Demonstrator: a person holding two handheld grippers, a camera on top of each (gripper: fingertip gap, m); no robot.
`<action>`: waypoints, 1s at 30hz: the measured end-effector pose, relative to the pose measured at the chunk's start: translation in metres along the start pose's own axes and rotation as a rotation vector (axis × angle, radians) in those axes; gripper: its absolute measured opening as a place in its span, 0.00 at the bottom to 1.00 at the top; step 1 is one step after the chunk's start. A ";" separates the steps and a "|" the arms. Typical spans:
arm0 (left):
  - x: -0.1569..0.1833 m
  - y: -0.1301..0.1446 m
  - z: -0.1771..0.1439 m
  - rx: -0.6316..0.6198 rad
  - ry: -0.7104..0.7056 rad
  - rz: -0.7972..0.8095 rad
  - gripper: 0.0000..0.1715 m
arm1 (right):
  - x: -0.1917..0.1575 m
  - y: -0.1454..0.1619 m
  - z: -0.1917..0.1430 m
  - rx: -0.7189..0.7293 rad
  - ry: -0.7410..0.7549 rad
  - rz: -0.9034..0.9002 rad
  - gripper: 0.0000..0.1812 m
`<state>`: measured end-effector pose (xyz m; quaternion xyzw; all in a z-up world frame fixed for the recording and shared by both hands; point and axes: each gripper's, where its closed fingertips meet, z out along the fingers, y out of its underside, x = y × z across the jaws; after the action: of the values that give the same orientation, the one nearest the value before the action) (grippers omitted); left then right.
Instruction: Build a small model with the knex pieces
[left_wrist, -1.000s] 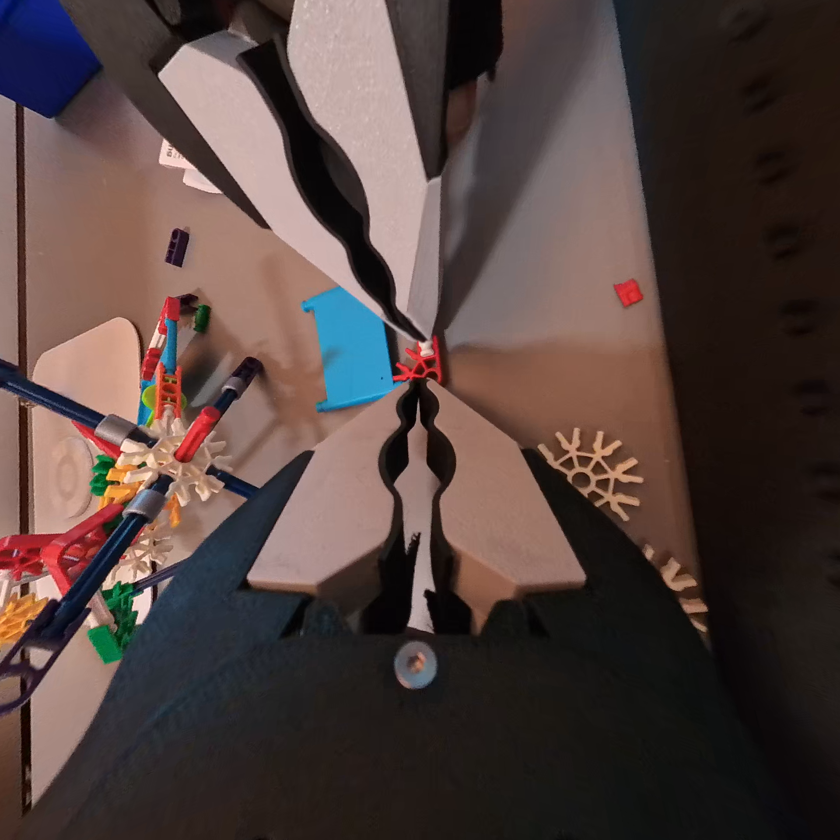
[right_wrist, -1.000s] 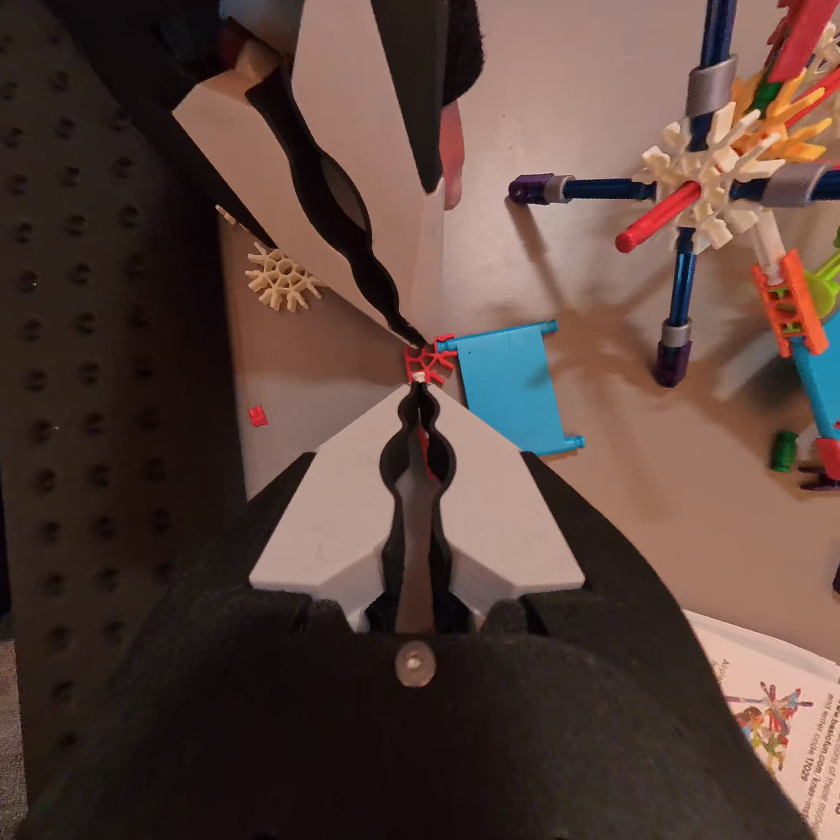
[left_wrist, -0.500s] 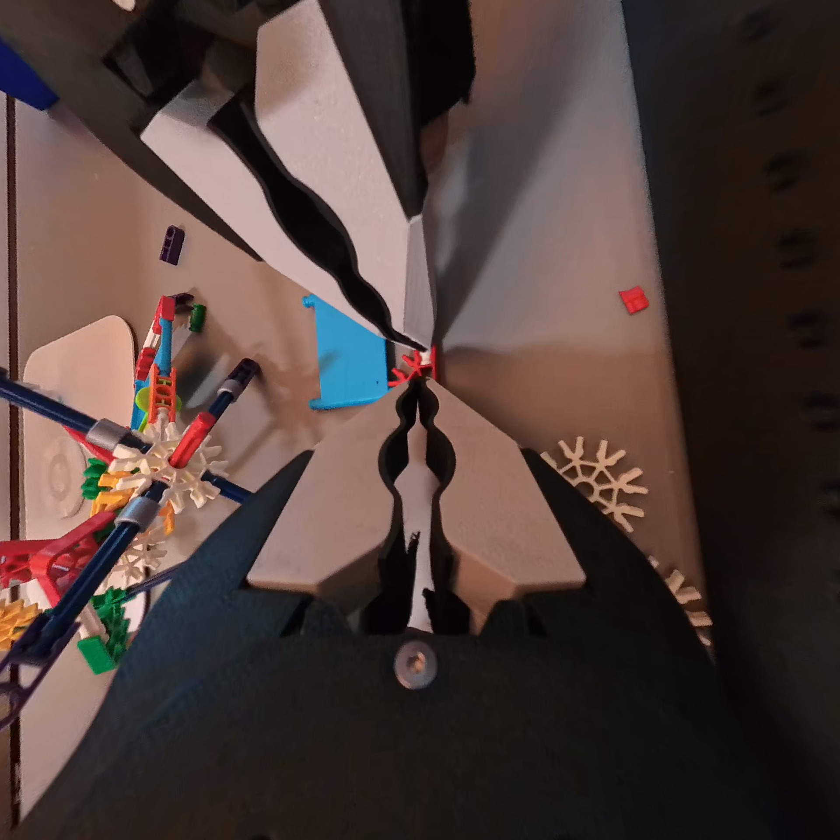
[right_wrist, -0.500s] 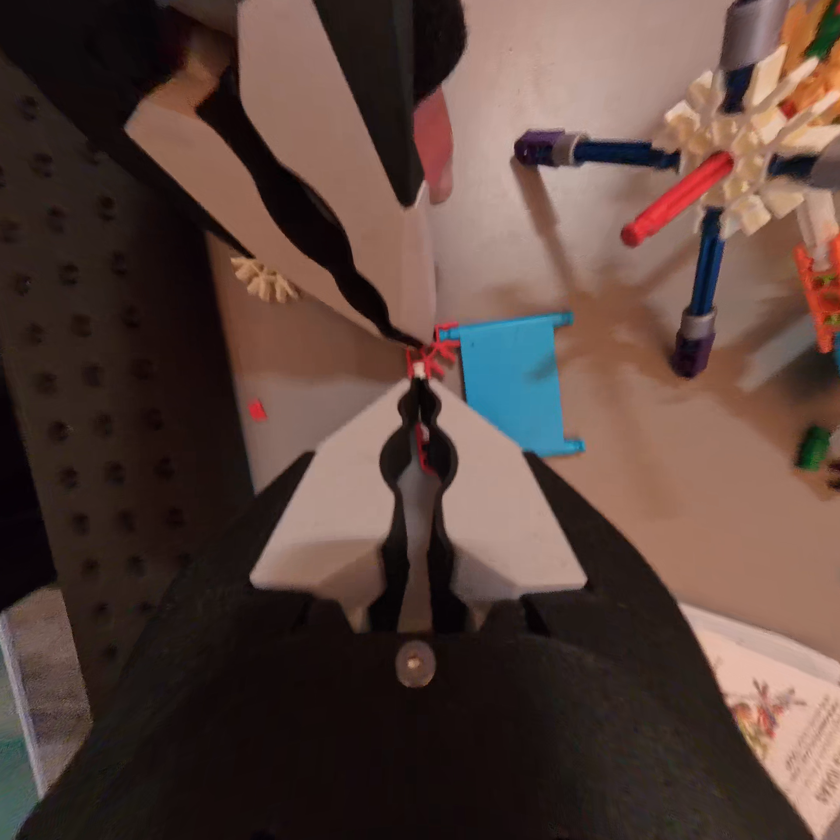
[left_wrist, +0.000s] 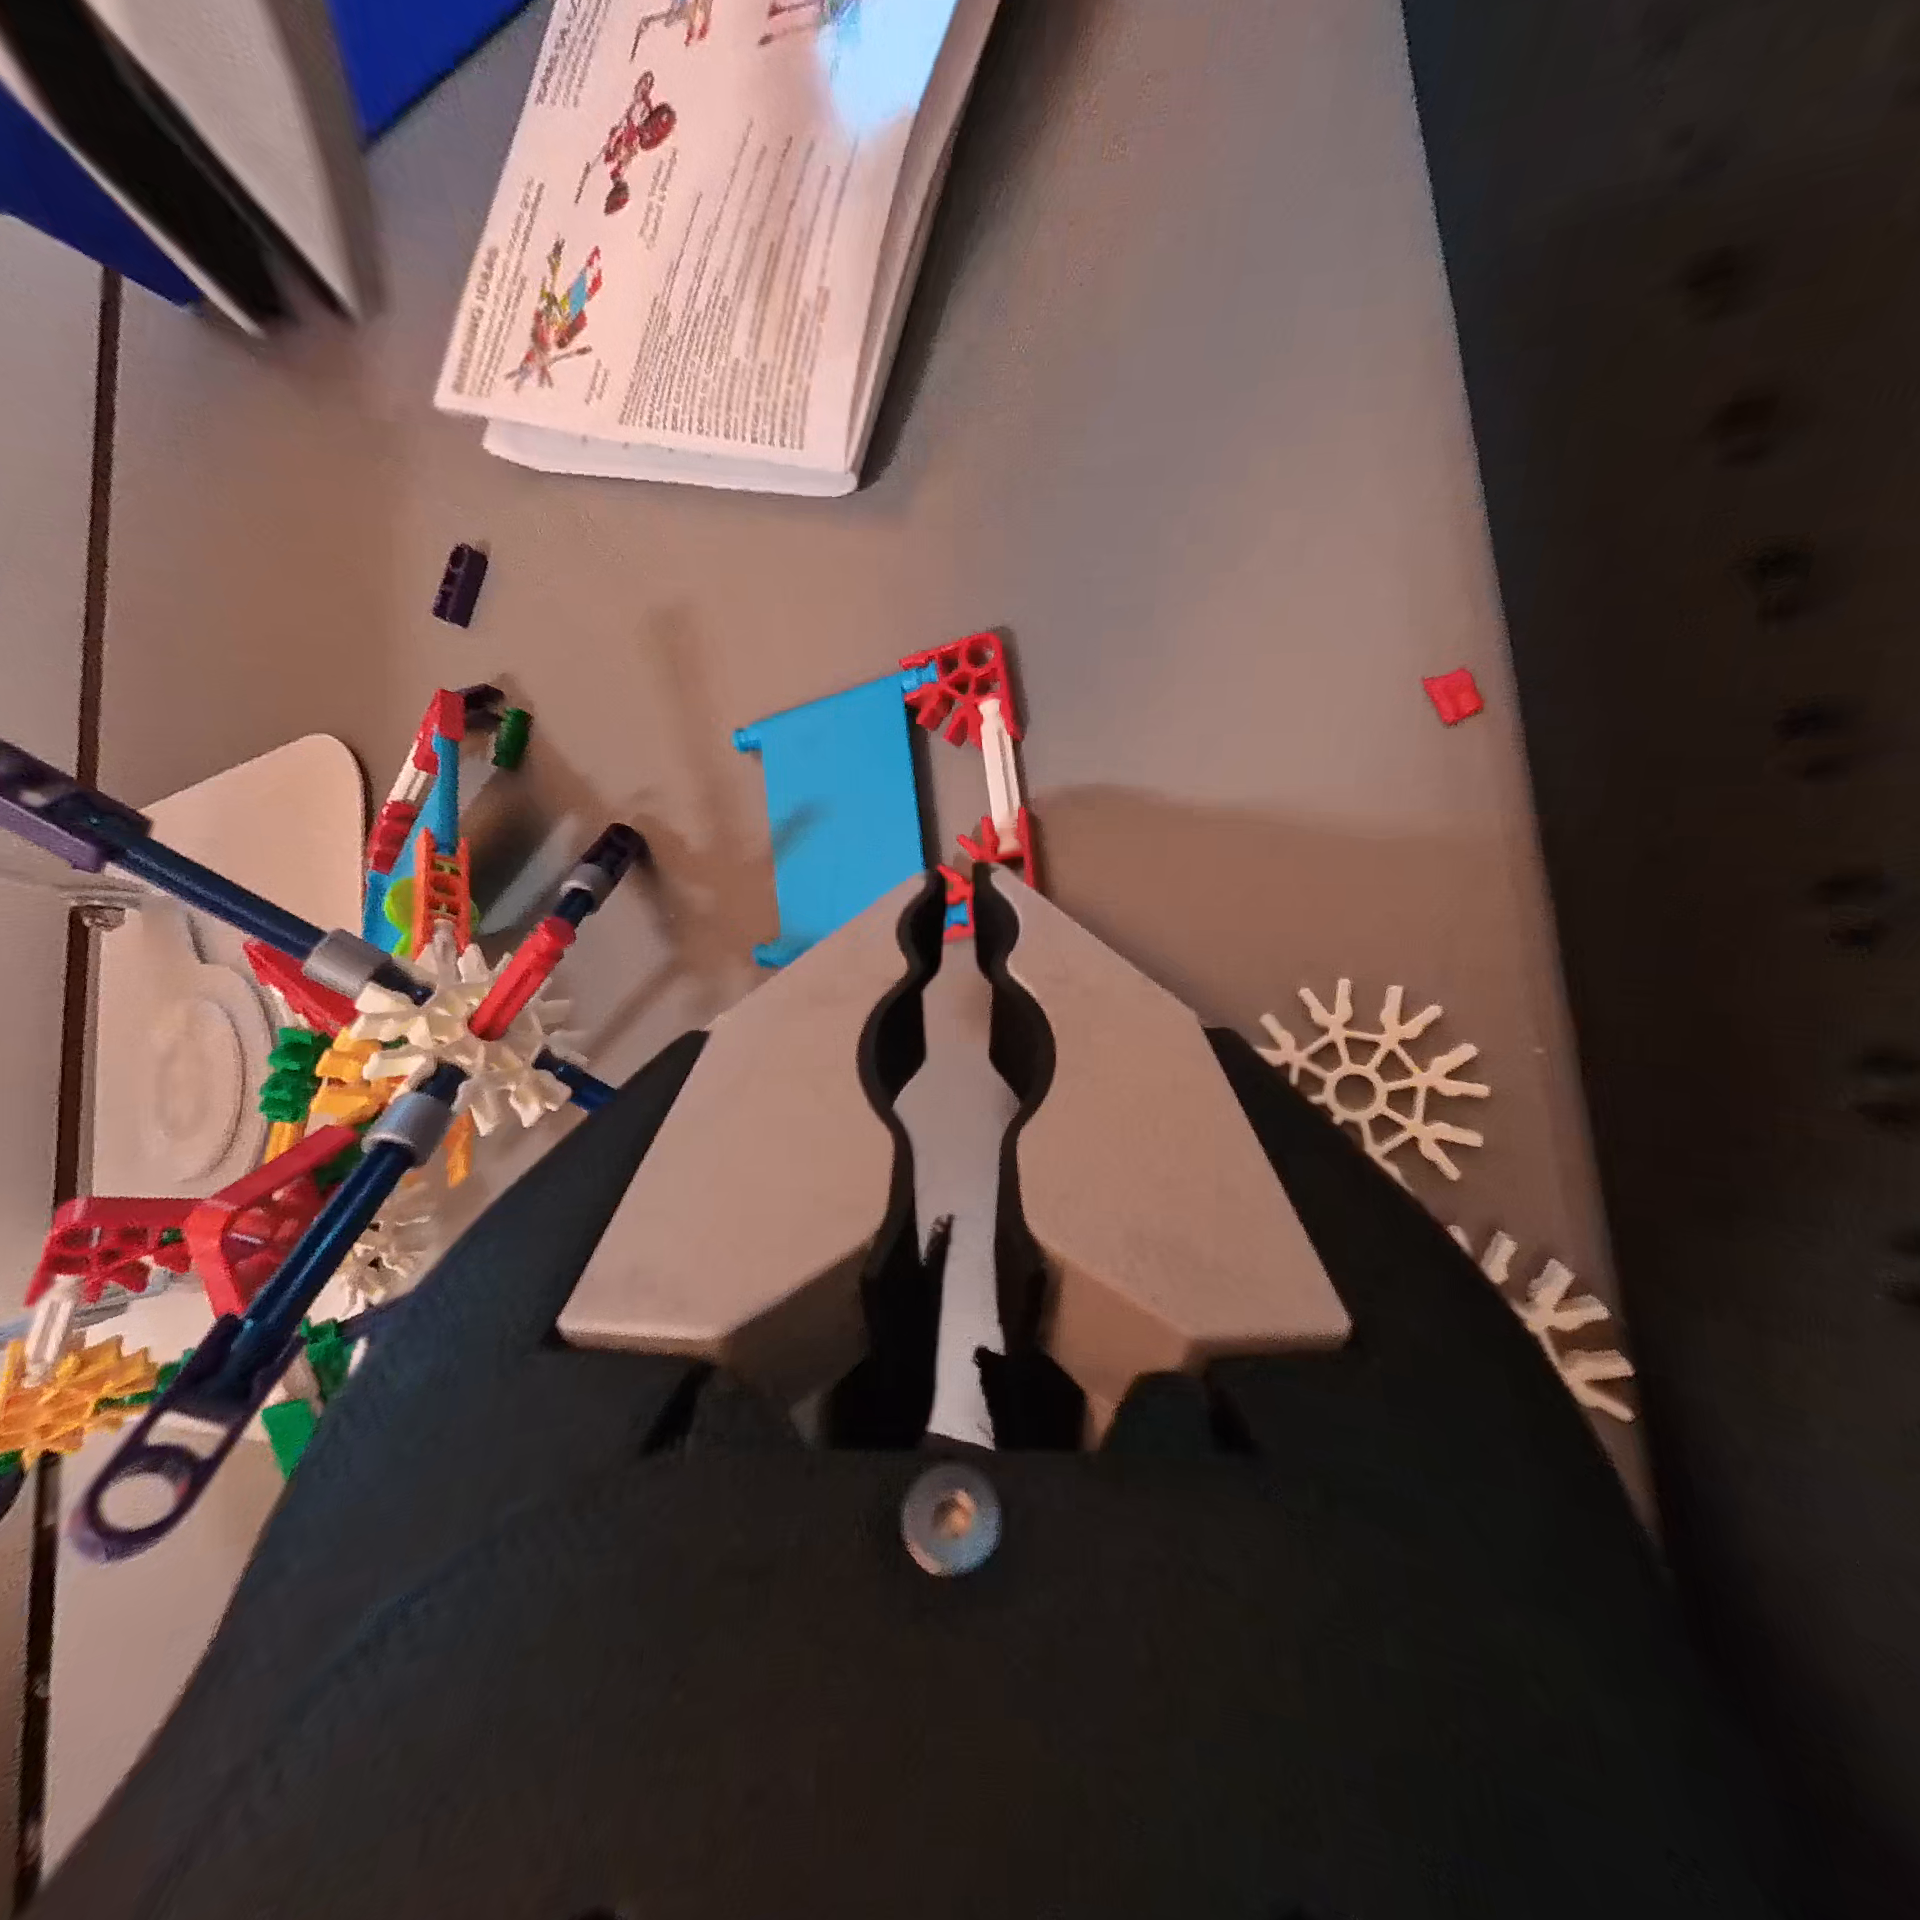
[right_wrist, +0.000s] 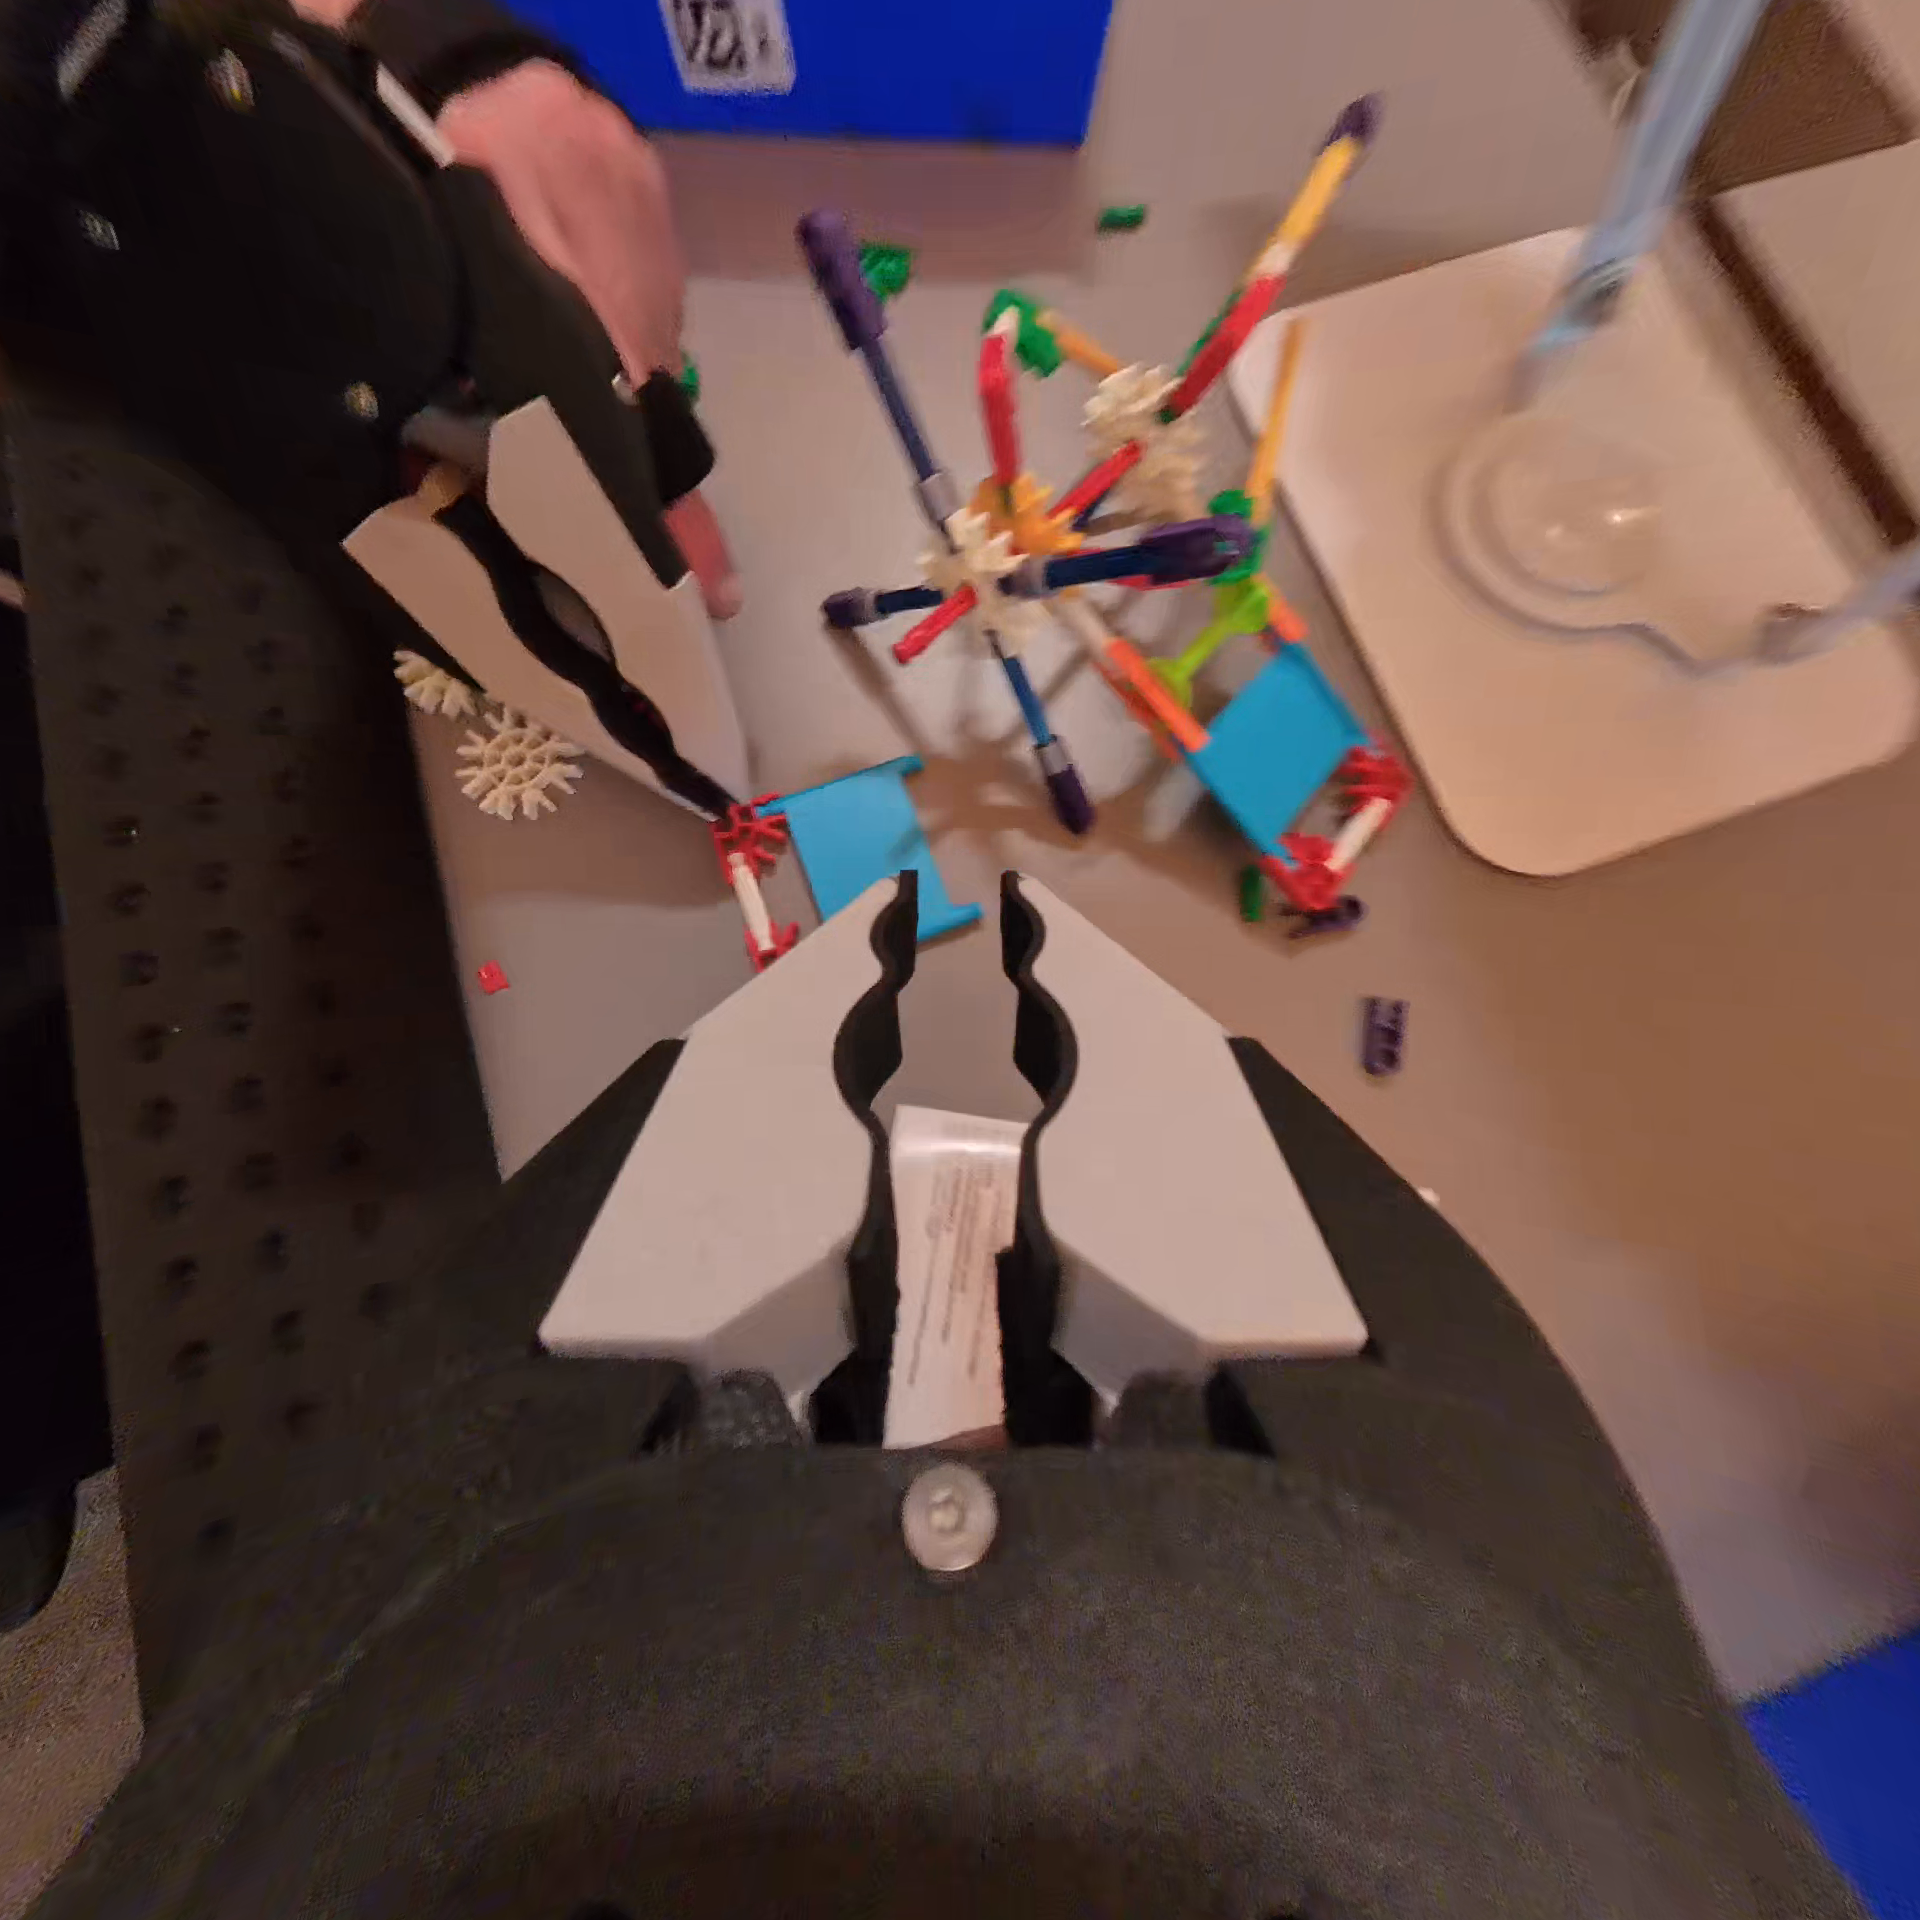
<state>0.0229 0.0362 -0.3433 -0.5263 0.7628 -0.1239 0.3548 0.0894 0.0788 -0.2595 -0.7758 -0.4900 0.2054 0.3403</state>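
A: What has the left gripper (left_wrist: 961, 883) got?

B: Its fingers are closed on a red connector (left_wrist: 971, 878) at the near end of a short white rod (left_wrist: 997, 764). A second red connector (left_wrist: 961, 681) sits at the rod's far end, at twelve o'clock from the tips, clipped to the corner of a blue panel (left_wrist: 842, 810) lying flat on the grey table (left_wrist: 1195, 520).

A: And the right gripper (right_wrist: 956, 894)?

B: Its fingers stand a little apart with nothing between them, raised above the table. The blue panel's near edge shows just past the tips, and the left gripper is at ten o'clock.

A: What lies around?

B: In the left wrist view, a colourful rod model (left_wrist: 416, 997) at nine o'clock, a white snowflake piece (left_wrist: 1371, 1086) at three o'clock just beside the gripper, a small red piece (left_wrist: 1452, 694) at one o'clock, a purple piece (left_wrist: 460, 584) at eleven o'clock, and a printed booklet (left_wrist: 707, 239) at twelve o'clock, well apart. A person's hand (right_wrist: 582, 197) shows at the right view's top left.
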 end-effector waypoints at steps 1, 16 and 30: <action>0.000 -0.002 0.000 0.002 -0.002 0.006 0.02 | 0.006 -0.003 -0.011 0.039 0.020 0.004 0.08; 0.016 -0.007 0.018 -0.028 0.011 0.073 0.03 | 0.046 -0.006 -0.036 0.272 0.165 0.057 0.03; 0.015 0.027 -0.012 -0.143 0.059 0.158 0.00 | 0.051 0.005 -0.014 0.180 0.235 0.034 0.03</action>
<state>-0.0076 0.0321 -0.3559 -0.4847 0.8189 -0.0561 0.3022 0.1246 0.1185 -0.2529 -0.7690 -0.4134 0.1619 0.4600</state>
